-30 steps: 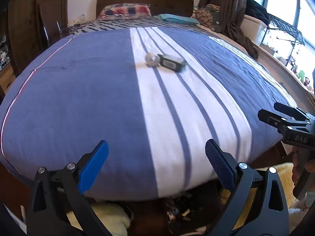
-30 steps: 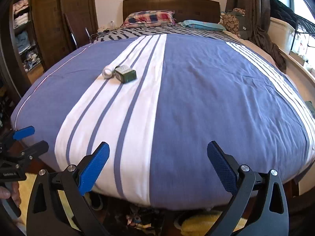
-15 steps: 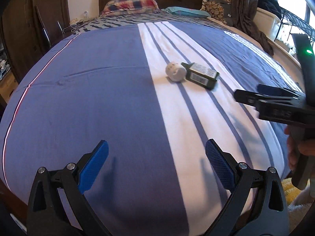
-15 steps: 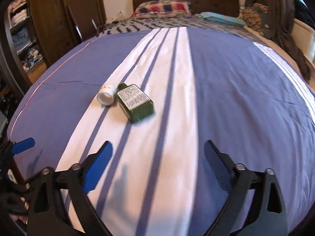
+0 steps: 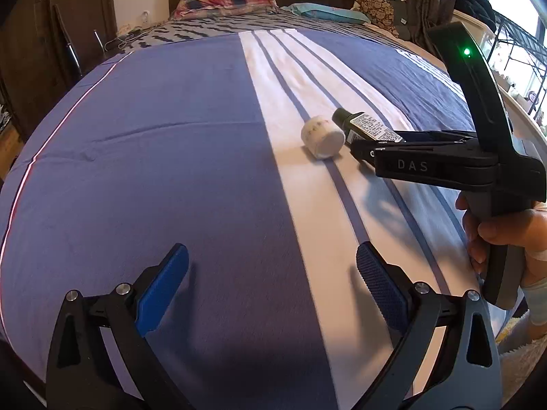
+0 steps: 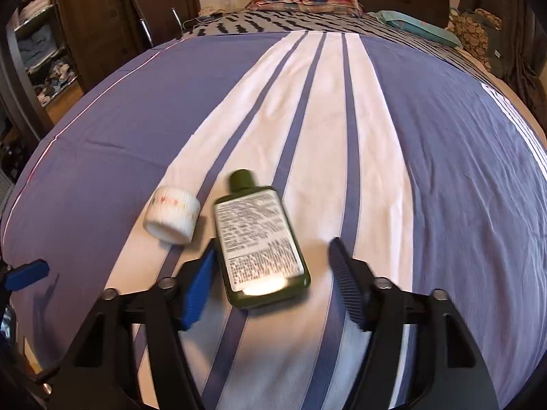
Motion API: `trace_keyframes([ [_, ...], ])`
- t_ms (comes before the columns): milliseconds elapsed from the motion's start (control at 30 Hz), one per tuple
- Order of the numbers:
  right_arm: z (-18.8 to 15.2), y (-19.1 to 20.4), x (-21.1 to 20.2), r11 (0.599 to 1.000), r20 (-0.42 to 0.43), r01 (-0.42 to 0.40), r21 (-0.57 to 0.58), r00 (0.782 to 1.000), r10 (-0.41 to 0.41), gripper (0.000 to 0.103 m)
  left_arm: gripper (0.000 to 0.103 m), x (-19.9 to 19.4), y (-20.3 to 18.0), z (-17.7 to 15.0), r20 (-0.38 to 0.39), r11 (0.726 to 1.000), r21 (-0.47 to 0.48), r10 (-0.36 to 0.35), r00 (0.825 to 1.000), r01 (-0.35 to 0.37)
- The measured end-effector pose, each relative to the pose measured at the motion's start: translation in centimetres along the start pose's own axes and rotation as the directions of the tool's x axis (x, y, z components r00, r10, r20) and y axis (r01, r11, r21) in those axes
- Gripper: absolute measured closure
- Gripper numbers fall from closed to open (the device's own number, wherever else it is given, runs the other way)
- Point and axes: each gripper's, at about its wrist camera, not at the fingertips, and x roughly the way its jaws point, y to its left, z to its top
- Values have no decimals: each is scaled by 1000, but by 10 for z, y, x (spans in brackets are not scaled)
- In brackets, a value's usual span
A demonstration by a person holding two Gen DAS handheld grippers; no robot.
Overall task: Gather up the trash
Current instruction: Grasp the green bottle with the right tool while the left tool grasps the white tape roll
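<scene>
I see the green bottle (image 6: 259, 239) lying flat on the bed cover (image 6: 444, 188), on its white stripe. My R gripper (image 6: 270, 273) straddles the bottle's lower end, jaws closing, pads not yet touching it. White cup (image 6: 172, 217) lies on its side just left of the bottle. L gripper (image 5: 270, 287) hangs nearer me than the bottle, jaws wide, nothing btwn them.

I see a dark green bottle (image 6: 261, 242) lying flat on my bed. Its white label with tiny black writing faces up. Its green cap points away from me, toward the pillows. It lies on the white stripes of the blue cover. Just beside it, on its left, a small white cup (image 6: 172, 218) lies on its side. The cup has little colored marks around it.
</scene>
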Motion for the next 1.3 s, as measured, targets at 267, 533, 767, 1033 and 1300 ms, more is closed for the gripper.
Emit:
trace_keyframes([
  [267,5,-22,-8,999,30,17,42,999,-19,60,10,25,-10,33,15,998,-27,-61,998,62],
  [533,-7,-63,-27,996,50,44,83,998,-49,60,22,55,-29,65,23,997,-24,-79,997,80],
  [767,-18,-83,-38,995,66,38,91,997,-45,60,41,76,-38,74,-4,998,-22,-51,999,51],
  [1033,-25,-91,-49,995,71,43,93,996,-50,60,68,70,-37,75,-4,999,-25,-35,999,35],
  [1300,-42,-85,-85,994,103,58,88,992,-67,60,68,20,-55,55,48,998,41,-44,998,42],
])
